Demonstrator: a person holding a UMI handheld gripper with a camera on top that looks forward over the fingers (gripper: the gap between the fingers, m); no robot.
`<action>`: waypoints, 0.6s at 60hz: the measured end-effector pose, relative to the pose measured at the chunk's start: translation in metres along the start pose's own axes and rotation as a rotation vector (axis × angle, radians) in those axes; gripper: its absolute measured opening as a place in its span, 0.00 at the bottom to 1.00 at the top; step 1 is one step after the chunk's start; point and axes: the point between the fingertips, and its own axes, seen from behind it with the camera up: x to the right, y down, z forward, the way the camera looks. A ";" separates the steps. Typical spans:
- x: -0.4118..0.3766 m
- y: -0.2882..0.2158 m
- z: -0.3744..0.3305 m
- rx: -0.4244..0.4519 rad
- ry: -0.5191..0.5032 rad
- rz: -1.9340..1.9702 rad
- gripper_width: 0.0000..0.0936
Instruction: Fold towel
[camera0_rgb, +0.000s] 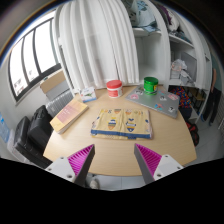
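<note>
Gripper (114, 160) fingers spread wide, holding nothing, well short of the patterned towel (121, 123) lying flat on the wooden table (75, 143); recommend approaching one near corner squarely

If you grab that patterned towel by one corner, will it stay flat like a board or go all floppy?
Probably floppy: the towel lies thin and flat on the wooden table, with slightly uneven edges like cloth. It likely weighs little. The hand-held gripper is open, short of it.
</note>
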 end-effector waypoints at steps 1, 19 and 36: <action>-0.009 -0.003 0.009 -0.001 -0.007 -0.003 0.89; -0.097 -0.057 0.181 0.021 -0.004 -0.103 0.83; -0.057 -0.044 0.235 0.053 0.156 -0.076 0.53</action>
